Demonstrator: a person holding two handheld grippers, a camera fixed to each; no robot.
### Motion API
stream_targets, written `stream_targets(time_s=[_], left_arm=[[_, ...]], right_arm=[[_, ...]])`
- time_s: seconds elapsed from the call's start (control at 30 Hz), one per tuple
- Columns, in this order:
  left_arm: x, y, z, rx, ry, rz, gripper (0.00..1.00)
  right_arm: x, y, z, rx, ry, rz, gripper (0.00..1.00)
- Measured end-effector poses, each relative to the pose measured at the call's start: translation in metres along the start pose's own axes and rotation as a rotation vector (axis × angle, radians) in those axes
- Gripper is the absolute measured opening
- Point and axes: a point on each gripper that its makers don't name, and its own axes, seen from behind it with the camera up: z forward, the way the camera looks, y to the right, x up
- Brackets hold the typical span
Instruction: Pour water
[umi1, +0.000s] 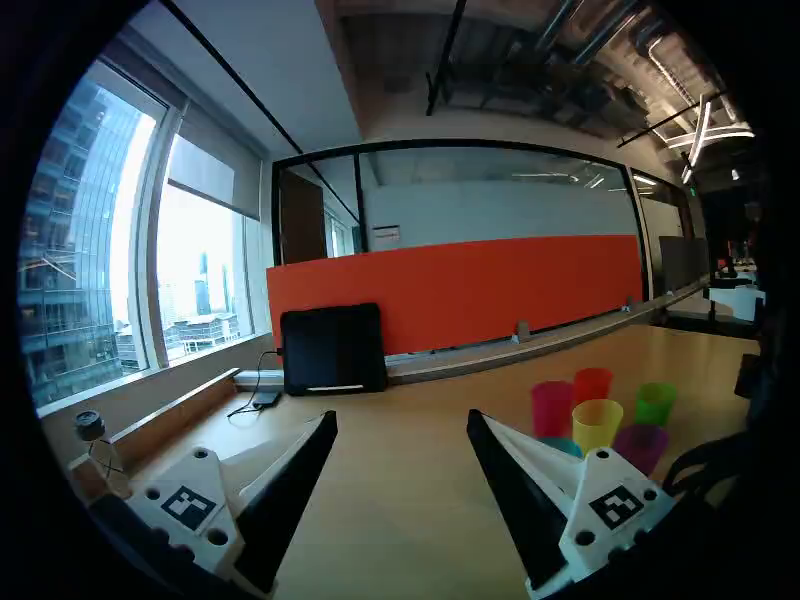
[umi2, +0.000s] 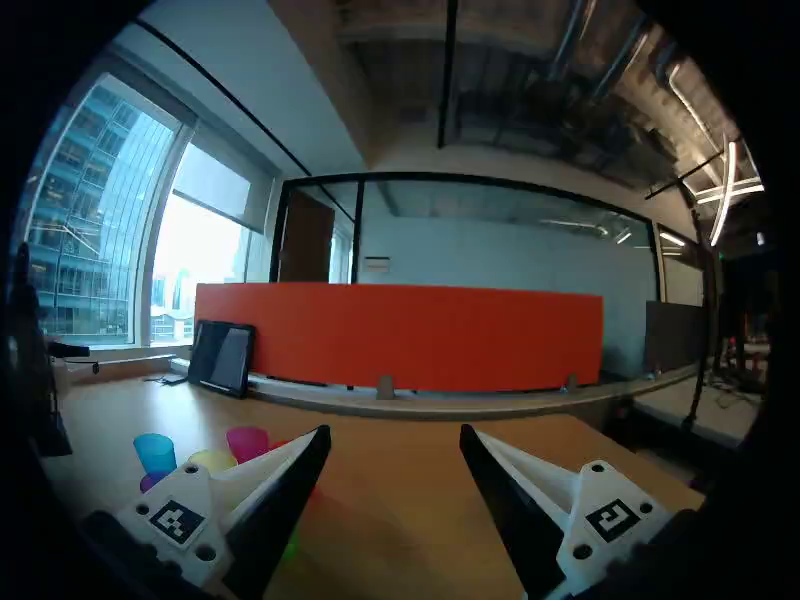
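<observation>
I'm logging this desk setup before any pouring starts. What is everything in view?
cups: six, pink, red, green, yellow, purple, blue, clustered on the table
bottle: one, clear, dark cap, table's left edge
tablet: one, black, leaning on the divider
divider: one, orange, along the table's back
table: one, light wood
left claw: one, white and black, open, empty
right claw: one, white and black, open, empty

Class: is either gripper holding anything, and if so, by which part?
Nothing is held. The left gripper and the right gripper are both open and empty.
</observation>
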Motion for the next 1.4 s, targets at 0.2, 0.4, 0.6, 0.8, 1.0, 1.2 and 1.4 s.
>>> stream_targets(time_s=[0.2,0.4,0.6,0.8,1.0,1.2,1.4], left_arm=[[0.009,0.0,0.0,0.029,0.035,-0.002,0.96],[0.006,-0.002,-0.001,0.057,0.055,0.002,0.96],[-0.004,-0.006,0.0,0.07,0.058,-0.017,0.96],[-0.015,-0.016,0.002,0.075,0.068,-0.049,0.97],[-0.028,-0.021,0.003,0.064,0.057,-0.082,0.97],[-0.036,-0.019,0.004,0.044,0.045,-0.111,0.97],[-0.037,-0.018,0.005,0.032,0.045,-0.127,0.97]], right_arm=[[0.008,0.002,-0.002,-0.027,0.026,-0.005,1.0],[0.009,-0.005,-0.003,-0.01,0.027,0.016,1.0],[0.006,-0.011,-0.003,-0.002,0.018,0.012,1.0],[-0.001,-0.016,0.0,-0.012,-0.001,-0.01,1.0],[0.003,-0.026,0.003,-0.003,-0.001,0.001,1.0],[0.006,-0.033,0.002,0.008,0.0,0.005,1.0],[0.004,-0.038,0.002,0.015,-0.008,-0.002,1.0]])
